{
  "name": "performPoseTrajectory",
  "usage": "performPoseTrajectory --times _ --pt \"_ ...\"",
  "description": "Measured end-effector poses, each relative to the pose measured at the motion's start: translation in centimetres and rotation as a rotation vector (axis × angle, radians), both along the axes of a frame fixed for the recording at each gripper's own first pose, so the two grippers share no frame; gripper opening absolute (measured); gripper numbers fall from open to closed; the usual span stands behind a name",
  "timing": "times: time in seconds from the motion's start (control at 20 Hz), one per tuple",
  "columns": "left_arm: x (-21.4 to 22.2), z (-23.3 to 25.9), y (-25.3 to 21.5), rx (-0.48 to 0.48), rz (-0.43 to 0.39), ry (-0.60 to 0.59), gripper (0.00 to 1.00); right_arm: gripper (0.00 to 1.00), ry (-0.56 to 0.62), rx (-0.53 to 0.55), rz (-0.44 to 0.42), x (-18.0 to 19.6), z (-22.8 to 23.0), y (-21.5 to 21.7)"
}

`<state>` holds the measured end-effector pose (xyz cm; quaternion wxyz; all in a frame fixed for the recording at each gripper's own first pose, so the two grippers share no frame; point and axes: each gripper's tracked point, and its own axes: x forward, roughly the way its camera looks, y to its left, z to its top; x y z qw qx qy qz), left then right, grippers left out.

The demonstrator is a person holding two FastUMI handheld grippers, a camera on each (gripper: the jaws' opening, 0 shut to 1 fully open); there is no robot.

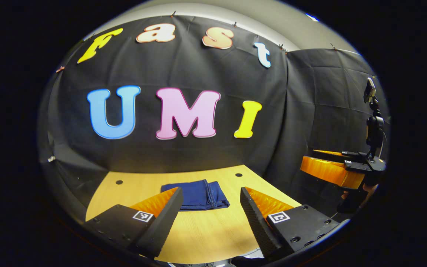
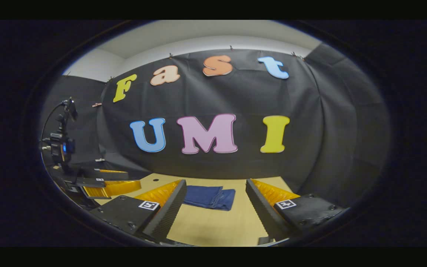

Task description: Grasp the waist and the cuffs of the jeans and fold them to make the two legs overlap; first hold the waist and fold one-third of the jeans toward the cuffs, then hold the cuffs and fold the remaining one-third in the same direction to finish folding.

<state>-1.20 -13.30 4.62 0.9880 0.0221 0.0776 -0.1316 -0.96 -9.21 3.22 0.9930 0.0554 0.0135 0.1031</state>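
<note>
Jeans [image 1: 197, 194] are observed lying folded into a compact, flat packet on the wooden table [image 1: 206, 230], ahead of and between the fingers of the left gripper [image 1: 210, 215], well apart from them. In the right gripper view the same packet [image 2: 209, 197] is seen ahead of the right gripper [image 2: 215, 215], slightly toward its left finger, again untouched. Both grippers are held above the table with fingers spread wide; nothing is gripped by either. The right gripper [image 1: 341, 168] is also seen off to the right side of the left gripper view, with a hand partly visible beneath it.

Condition of the cloth: layers are stacked, with a stitched edge showing along the top of the packet and a second layer protruding at the right side. From this lay, the folding is judged complete or very nearly so.

Handling assessment: denim is judged soft but fairly heavy, limp when lifted, and not fragile or slippery. If any correction is required, hold should be taken at a thick hemmed edge or corner, through all layers, so that the stack is not pulled open. A pinch on a single layer is judged likely to unfold it.
</note>
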Motion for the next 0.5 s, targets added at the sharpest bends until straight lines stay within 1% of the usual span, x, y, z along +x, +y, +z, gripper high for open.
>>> performPoseTrajectory --times 0.15,0.3,0.4,0.45,0.5 --pt "-2.9 3.0 -0.1 -0.021 0.031 -0.091 0.96 0.97 -0.098 -0.053 -0.045 -1.2 3.5 -0.7" --pt "-4.6 4.9 0.1 0.01 0.079 -0.153 0.96 0.97 -0.151 -0.023 -0.006 -2.2 5.8 -0.3" --pt "-5.3 6.1 -0.2 0.018 0.103 -0.182 0.96 0.96 -0.144 -0.004 0.03 -2.3 6.0 -0.2" --pt "-5.7 6.4 -0.6 0.01 0.102 -0.19 0.96 0.95 -0.139 -0.003 0.051 -2.5 5.7 -0.3" --pt "-5.8 6.9 -1.4 -0.009 0.091 -0.207 0.96 0.97 -0.144 -0.003 0.058 -2.4 5.6 -0.9"
